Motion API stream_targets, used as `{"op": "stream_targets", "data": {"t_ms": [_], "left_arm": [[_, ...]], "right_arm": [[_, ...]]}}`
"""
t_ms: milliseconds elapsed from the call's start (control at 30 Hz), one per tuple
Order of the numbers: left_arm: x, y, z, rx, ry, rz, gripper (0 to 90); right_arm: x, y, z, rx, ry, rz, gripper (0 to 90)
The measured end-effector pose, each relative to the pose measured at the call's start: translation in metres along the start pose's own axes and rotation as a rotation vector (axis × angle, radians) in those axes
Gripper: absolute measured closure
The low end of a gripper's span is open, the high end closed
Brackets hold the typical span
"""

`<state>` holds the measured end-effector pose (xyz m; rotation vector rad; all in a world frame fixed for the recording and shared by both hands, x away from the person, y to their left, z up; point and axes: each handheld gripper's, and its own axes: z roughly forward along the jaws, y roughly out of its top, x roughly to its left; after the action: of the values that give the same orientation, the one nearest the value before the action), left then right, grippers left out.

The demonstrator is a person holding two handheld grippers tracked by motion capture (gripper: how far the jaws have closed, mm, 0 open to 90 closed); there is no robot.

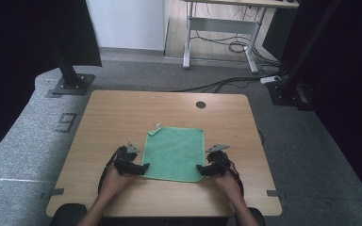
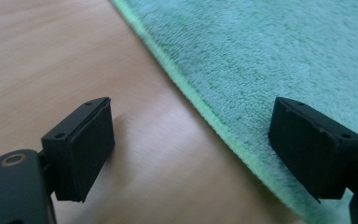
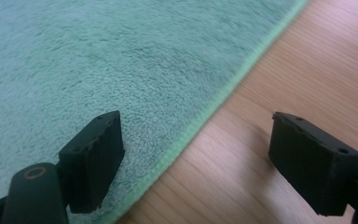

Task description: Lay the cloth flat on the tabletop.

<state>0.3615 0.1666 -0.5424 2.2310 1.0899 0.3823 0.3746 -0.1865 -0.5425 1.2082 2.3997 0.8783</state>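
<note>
The green cloth (image 1: 175,153) lies flat on the wooden table (image 1: 113,113), spread between the two grippers, with a small white tag at its far left corner. The left gripper (image 1: 143,168) sits at the cloth's near left corner, the right gripper (image 1: 200,170) at its near right corner. In the left gripper view the jaws stand wide apart and straddle the cloth's stitched edge (image 2: 200,105): one jaw over bare wood, the other over the pile, nothing clamped. In the right gripper view the same holds, the hem (image 3: 200,122) running between the spread jaws. Whether the jaw tips touch the surface cannot be told. The cloth's near corners are cut off in both gripper views, and from above the hands (image 1: 115,181) cover much of each gripper's body.
</note>
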Motion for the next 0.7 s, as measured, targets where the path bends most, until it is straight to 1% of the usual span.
{"op": "stream_targets", "data": {"t_ms": [33, 100, 133, 167, 200, 233, 267, 333, 367, 400, 433, 467, 500, 600, 700], "left_arm": [[-0.006, -0.001, -0.001, 0.0, -0.015, 0.016, 14.3], [-0.005, 0.001, 0.0, -0.006, -0.035, 0.012, 14.1], [-0.003, 0.003, 0.0, -0.015, -0.028, 0.003, 14.0], [-0.003, 0.003, 0.0, -0.015, -0.028, 0.003, 14.1], [0.004, 0.009, 0.001, -0.034, -0.021, -0.01, 14.0], [0.004, 0.009, 0.001, -0.034, -0.021, -0.01, 14.1], [0.01, 0.015, 0.001, -0.051, -0.006, -0.012, 14.1], [0.017, 0.021, 0.003, -0.072, 0.005, -0.009, 14.1], [0.017, 0.021, 0.003, -0.072, 0.005, -0.009, 14.1], [0.023, 0.028, 0.009, -0.08, 0.024, 0.0, 14.1], [0.025, 0.032, 0.012, -0.081, 0.035, 0.007, 14.1], [0.025, 0.032, 0.012, -0.081, 0.035, 0.007, 14.1], [0.032, 0.042, 0.02, -0.09, 0.049, 0.008, 14.1], [0.038, 0.055, 0.028, -0.101, 0.056, 0.01, 14.1], [0.044, 0.066, 0.039, -0.097, 0.064, 0.011, 14.2]], "right_arm": [[-0.003, -0.004, -0.003, -0.005, -0.006, 0.009, 17.6], [-0.004, -0.006, -0.004, -0.01, -0.005, 0.019, 17.5], [-0.004, -0.007, -0.003, -0.017, -0.004, 0.027, 16.9], [-0.004, -0.007, -0.003, -0.017, -0.004, 0.027, 16.9], [-0.004, -0.008, -0.003, -0.02, -0.004, 0.029, 16.9], [-0.004, -0.008, -0.003, -0.022, -0.004, 0.028, 16.8], [-0.005, -0.008, -0.003, -0.024, -0.004, 0.028, 16.5], [-0.005, -0.009, -0.003, -0.031, -0.003, 0.027, 16.0], [-0.005, -0.01, -0.003, -0.036, -0.001, 0.027, 15.7], [-0.005, -0.01, -0.003, -0.04, 0.0, 0.026, 15.6], [-0.006, -0.011, -0.003, -0.044, 0.001, 0.027, 15.5], [-0.006, -0.011, -0.003, -0.044, 0.001, 0.027, 15.5], [-0.006, -0.011, -0.003, -0.048, 0.002, 0.027, 15.5], [-0.006, -0.012, -0.003, -0.052, 0.003, 0.026, 15.5], [-0.006, -0.012, -0.003, -0.054, 0.004, 0.025, 15.5]]}}
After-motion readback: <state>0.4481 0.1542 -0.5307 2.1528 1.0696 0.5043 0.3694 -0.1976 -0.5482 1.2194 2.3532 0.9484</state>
